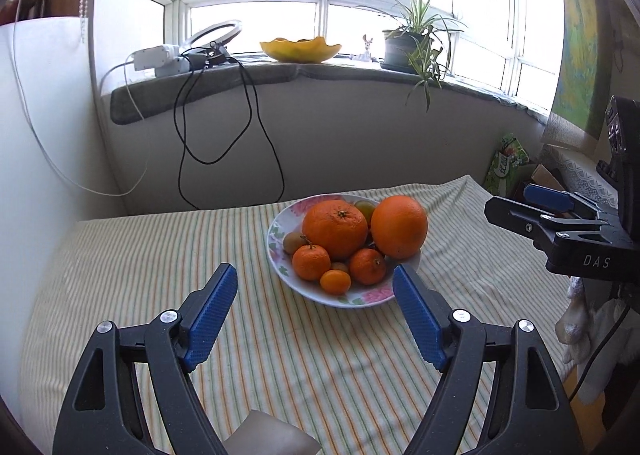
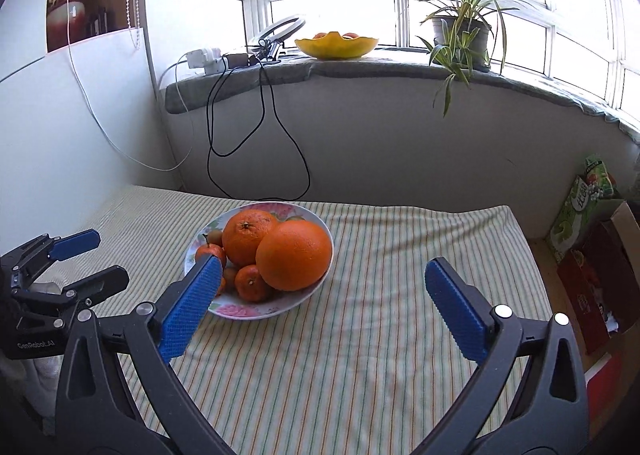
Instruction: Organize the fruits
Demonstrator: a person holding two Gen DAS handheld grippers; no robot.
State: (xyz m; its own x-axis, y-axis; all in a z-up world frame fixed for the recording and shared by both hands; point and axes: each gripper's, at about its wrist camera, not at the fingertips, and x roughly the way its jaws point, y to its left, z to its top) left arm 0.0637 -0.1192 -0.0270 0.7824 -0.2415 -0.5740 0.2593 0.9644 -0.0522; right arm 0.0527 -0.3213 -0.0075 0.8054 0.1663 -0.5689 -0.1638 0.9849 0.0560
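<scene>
A flowered white plate (image 1: pixel 280 271) (image 2: pixel 276 309) sits on the striped cloth and holds two big oranges (image 1: pixel 335 229) (image 1: pixel 399 226), small mandarins (image 1: pixel 311 263), a kumquat (image 1: pixel 335 281) and greenish fruits (image 1: pixel 292 242). In the right wrist view the biggest orange (image 2: pixel 294 255) is nearest. My left gripper (image 1: pixel 314 281) is open and empty, just short of the plate's near rim. My right gripper (image 2: pixel 322 275) is open and empty, to the plate's right; it also shows at the right edge of the left wrist view (image 1: pixel 516 211).
The striped cloth (image 1: pixel 160 255) covers the table. A yellow bowl (image 1: pixel 300 49) (image 2: pixel 336 46), a potted plant (image 2: pixel 460 35), a ring light and cables sit on the windowsill. Boxes and a green packet (image 2: pixel 580 211) stand at the right.
</scene>
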